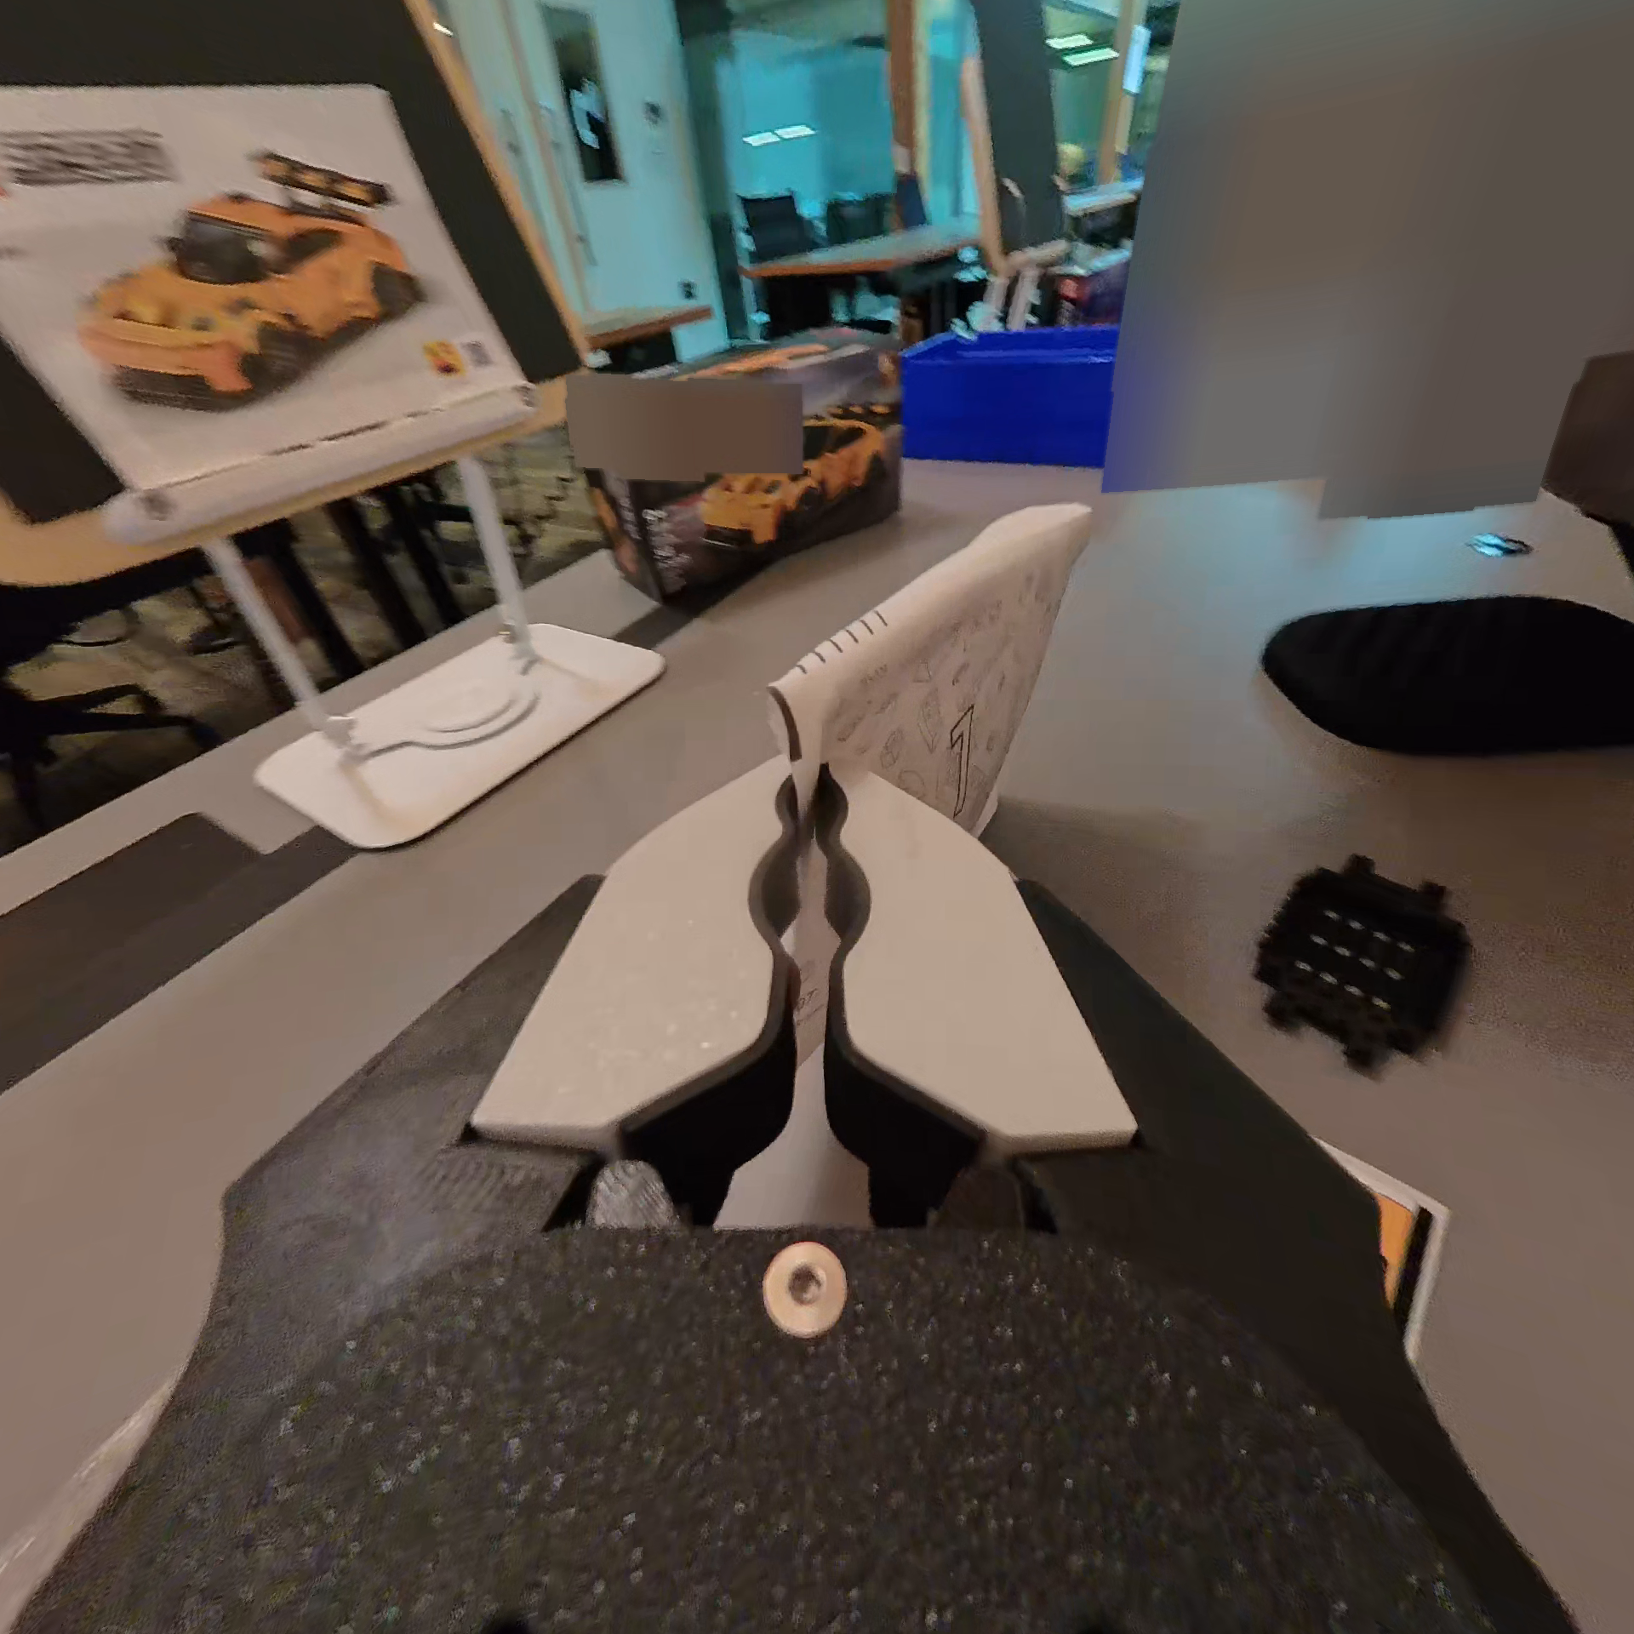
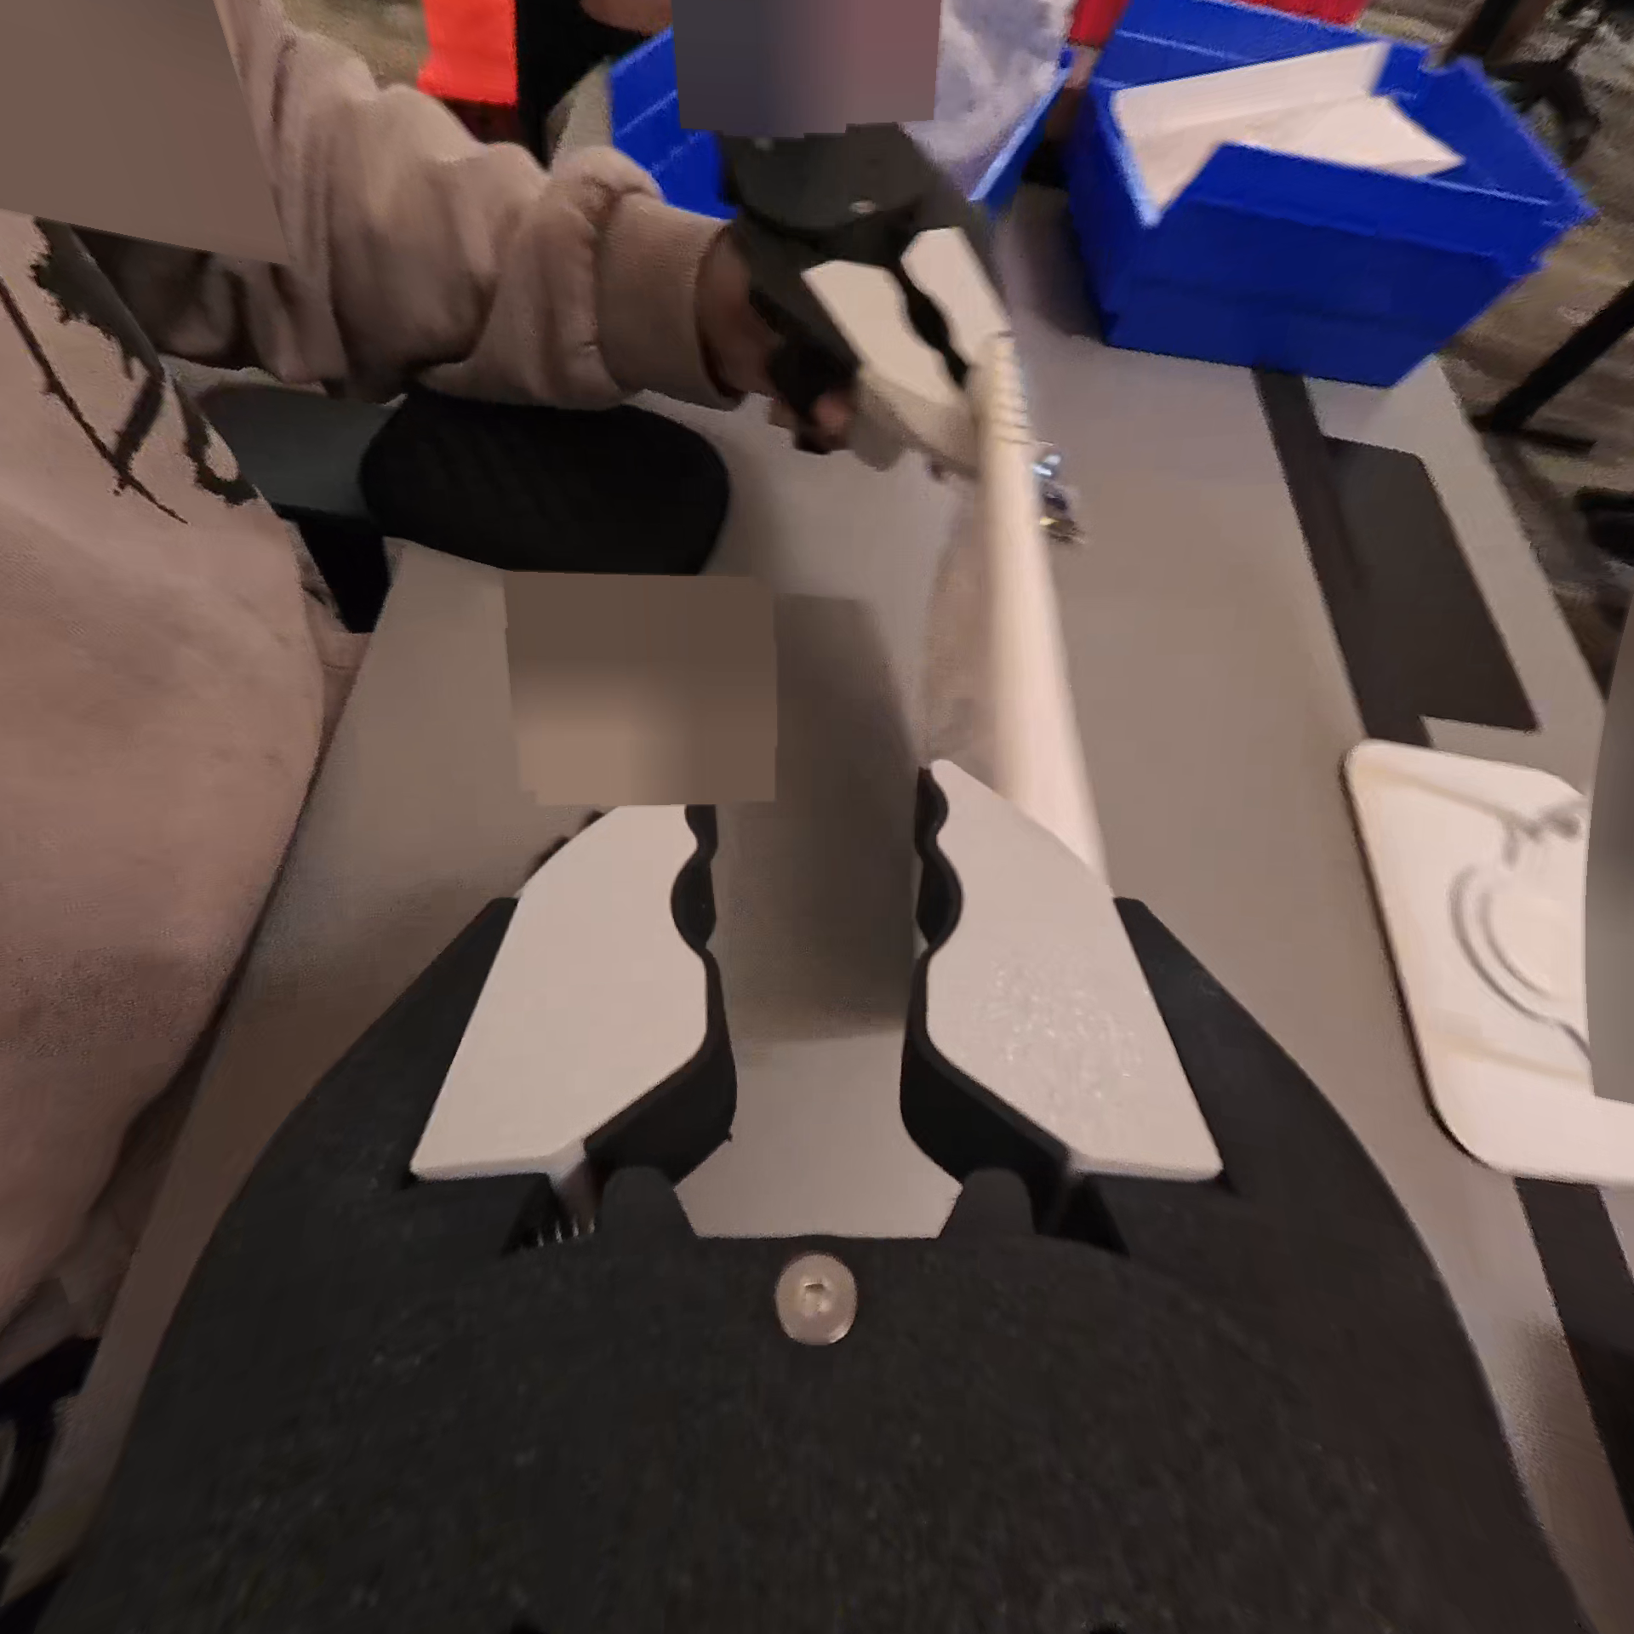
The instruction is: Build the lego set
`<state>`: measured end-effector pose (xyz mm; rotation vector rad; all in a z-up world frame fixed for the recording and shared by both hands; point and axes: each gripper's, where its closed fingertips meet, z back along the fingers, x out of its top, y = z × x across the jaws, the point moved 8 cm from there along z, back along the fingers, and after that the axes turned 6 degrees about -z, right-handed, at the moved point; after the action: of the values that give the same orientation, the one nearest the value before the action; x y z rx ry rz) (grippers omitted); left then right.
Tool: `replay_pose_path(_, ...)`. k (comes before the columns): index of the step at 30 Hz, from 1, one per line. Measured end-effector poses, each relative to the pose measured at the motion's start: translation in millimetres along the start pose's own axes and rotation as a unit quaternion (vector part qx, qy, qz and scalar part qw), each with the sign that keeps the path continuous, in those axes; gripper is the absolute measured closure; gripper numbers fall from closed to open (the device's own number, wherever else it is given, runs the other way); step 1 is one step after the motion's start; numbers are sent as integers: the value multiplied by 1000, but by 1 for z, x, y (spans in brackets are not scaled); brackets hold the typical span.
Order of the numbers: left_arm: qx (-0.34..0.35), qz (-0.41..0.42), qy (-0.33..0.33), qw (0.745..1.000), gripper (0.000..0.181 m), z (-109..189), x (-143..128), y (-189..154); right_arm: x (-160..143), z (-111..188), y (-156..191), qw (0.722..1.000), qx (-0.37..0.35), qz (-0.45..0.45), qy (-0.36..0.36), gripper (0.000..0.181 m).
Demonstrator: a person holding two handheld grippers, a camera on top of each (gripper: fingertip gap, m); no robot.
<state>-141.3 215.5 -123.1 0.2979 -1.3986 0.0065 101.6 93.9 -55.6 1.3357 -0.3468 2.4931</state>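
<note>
My left gripper [image 1: 809,787] is shut on the edge of a white paper parts bag [image 1: 946,672] printed with line drawings and holds it upright above the grey table [image 1: 1149,796]. A small black Lego assembly [image 1: 1362,968] lies on the table to the right of it. In the right wrist view the left gripper [image 2: 920,354] shows farther off, held by a hand, with the bag [image 2: 1026,619] stretching down toward me. My right gripper [image 2: 813,796] is open and empty over the bare table [image 2: 813,1017], just left of the bag's near end.
An instruction booklet [image 1: 239,292] with an orange car picture rests on a white stand [image 1: 460,734] at the left. The Lego box [image 1: 752,513] and a blue bin [image 1: 1008,398] stand behind. Blue bins [image 2: 1309,221], a black armrest [image 2: 548,486] and a person's sleeve [image 2: 442,265] are near. Spacing between my two grippers at the tips: around 15 centimetres. The small black Lego assembly [image 1: 1362,968] is about 20 centimetres from my right fingertips.
</note>
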Motion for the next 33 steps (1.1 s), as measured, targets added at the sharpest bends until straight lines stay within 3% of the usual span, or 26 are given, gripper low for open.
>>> replay_pose_path(3, 55, 2, -14, 998, 180, 12, 4, 12, 5, -57, 29, 999, 29, -4, 26, 138)
replay_pose_path(7, 108, 10, -21, 994, 180, 30, 15, 24, -15, -140, 52, 995, 47, -28, 85, 137)
replay_pose_path(12, 163, 35, -18, 986, 180, 60, 19, 25, -39, -192, 74, 982, 48, -43, 179, 109)
replay_pose_path(16, 188, 70, -11, 980, 180, 78, 5, 21, -50, -195, 71, 977, 25, -67, 199, 109)
replay_pose_path(20, 189, 119, -24, 974, 181, 92, -4, 18, -50, -194, 63, 975, 24, -76, 206, 121)
replay_pose_path(27, 208, 122, -26, 970, 181, 104, -9, 14, -50, -192, 54, 978, 14, -65, 197, 169)
replay_pose_path(33, 201, 140, -26, 969, 180, 109, -13, 13, -46, -163, 32, 983, -22, -61, 172, 173)
